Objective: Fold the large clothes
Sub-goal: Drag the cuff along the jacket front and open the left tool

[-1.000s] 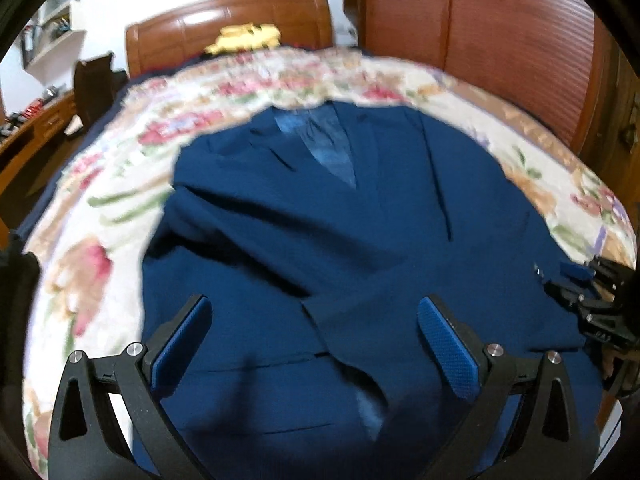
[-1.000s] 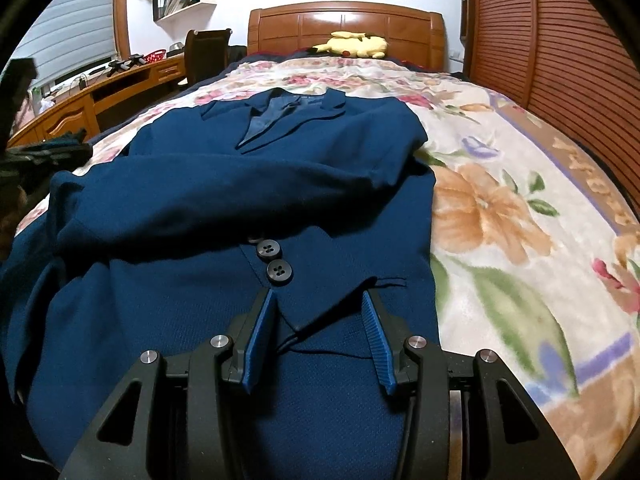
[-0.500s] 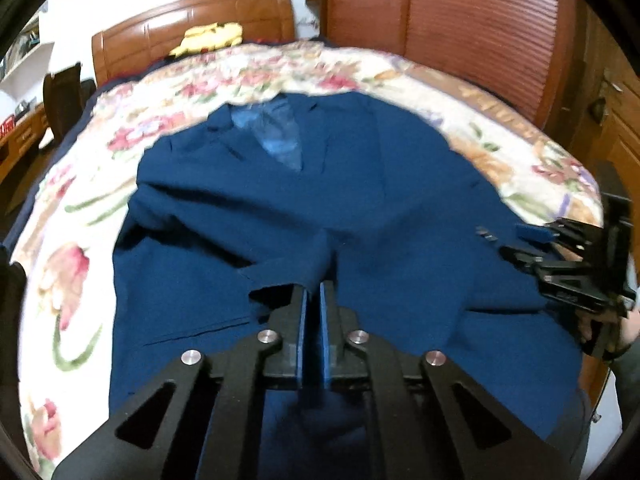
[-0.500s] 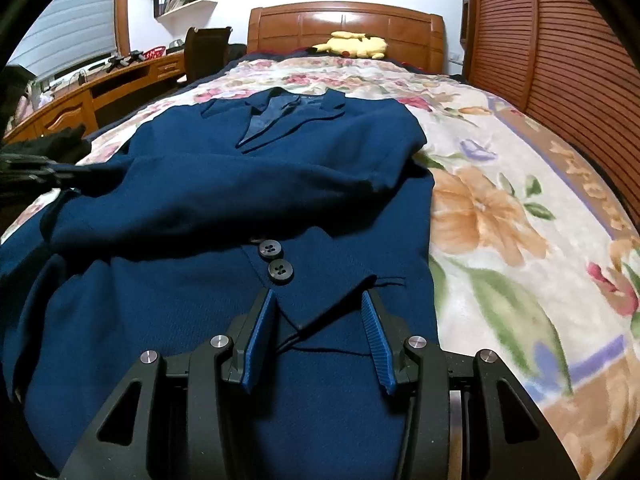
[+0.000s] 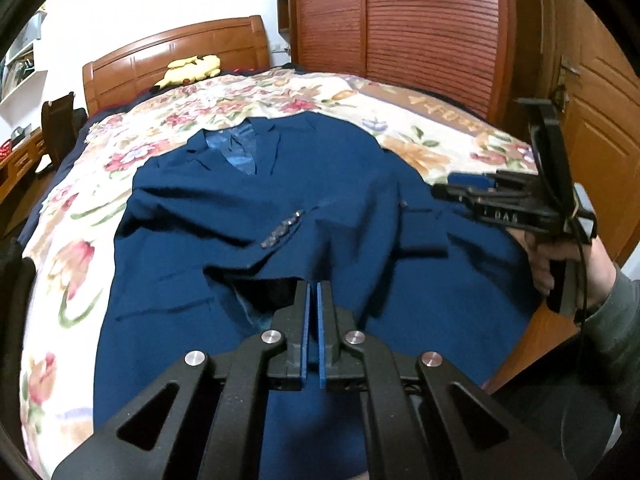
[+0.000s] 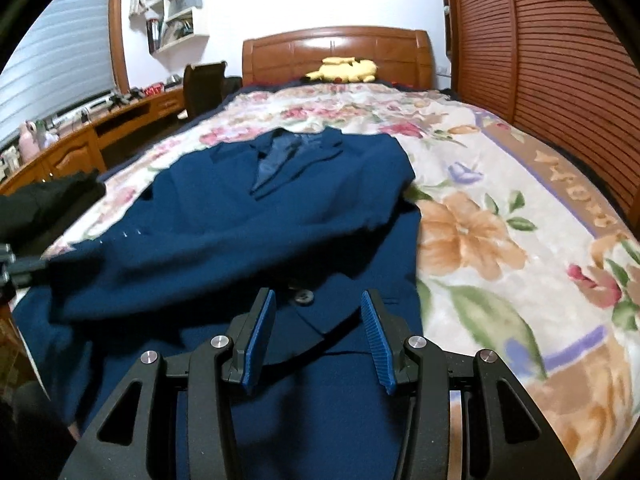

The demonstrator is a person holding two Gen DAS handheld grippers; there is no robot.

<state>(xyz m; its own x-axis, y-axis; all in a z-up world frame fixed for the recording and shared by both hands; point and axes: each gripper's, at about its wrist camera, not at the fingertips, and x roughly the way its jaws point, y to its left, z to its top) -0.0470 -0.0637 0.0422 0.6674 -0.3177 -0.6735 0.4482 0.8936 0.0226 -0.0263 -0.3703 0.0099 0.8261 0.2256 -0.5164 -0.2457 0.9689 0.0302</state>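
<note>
- Clenching my left gripper (image 5: 313, 294) on a fold of the navy jacket (image 5: 360, 208).
- My right gripper (image 6: 318, 312) hangs released above the jacket's hem.

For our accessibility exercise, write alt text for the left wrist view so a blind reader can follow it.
A navy blue suit jacket lies face up on a floral bedspread, the black left gripper shut over its lower front, seemingly pinching cloth. At right, a hand holds the right gripper over the jacket's edge; a yellow plush toy rests by the wooden headboard.
</note>
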